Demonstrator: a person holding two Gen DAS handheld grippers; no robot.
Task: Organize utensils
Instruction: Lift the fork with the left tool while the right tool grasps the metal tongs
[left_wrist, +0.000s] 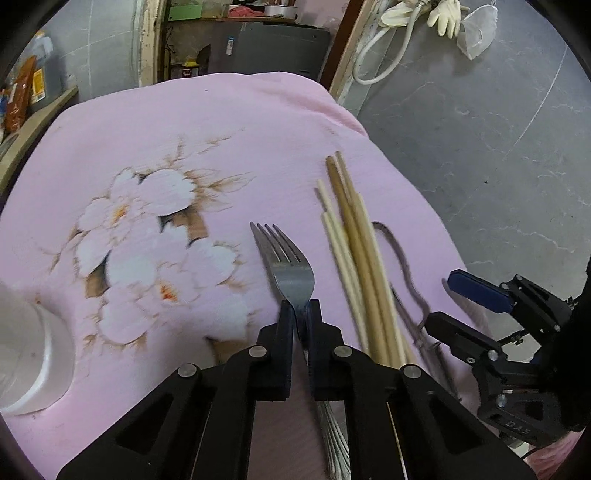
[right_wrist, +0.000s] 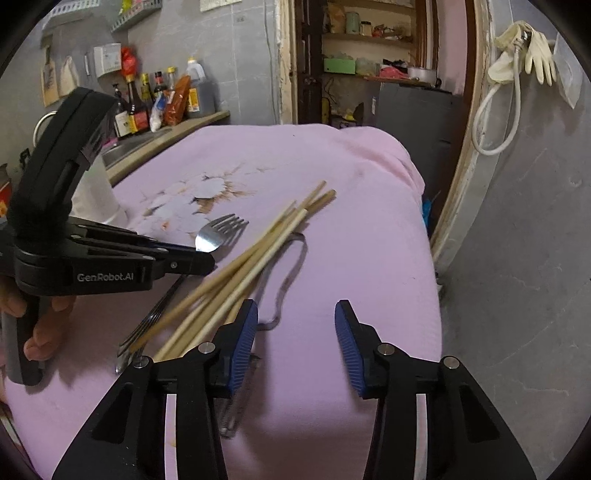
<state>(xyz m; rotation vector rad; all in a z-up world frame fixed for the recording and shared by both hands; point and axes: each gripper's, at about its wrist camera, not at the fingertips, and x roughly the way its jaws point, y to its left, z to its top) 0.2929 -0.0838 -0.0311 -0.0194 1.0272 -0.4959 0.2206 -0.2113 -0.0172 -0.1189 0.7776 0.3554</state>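
Observation:
My left gripper (left_wrist: 301, 308) is shut on the neck of a metal fork (left_wrist: 291, 273), tines pointing away; it also shows in the right wrist view (right_wrist: 201, 256) holding the fork (right_wrist: 218, 232) just above the pink cloth. Several wooden chopsticks (left_wrist: 354, 251) lie in a loose bundle right of the fork, also seen in the right wrist view (right_wrist: 255, 258). My right gripper (right_wrist: 295, 339) is open and empty, its left finger beside the chopsticks' near ends; it shows in the left wrist view (left_wrist: 443, 299).
A pink flowered cloth (left_wrist: 147, 147) covers the table. A white cup (left_wrist: 26, 354) stands at the left. A thin curved wire utensil (right_wrist: 291, 266) lies under the chopsticks. The table edge drops off at the right (right_wrist: 432, 258). Bottles (right_wrist: 162, 103) line a counter behind.

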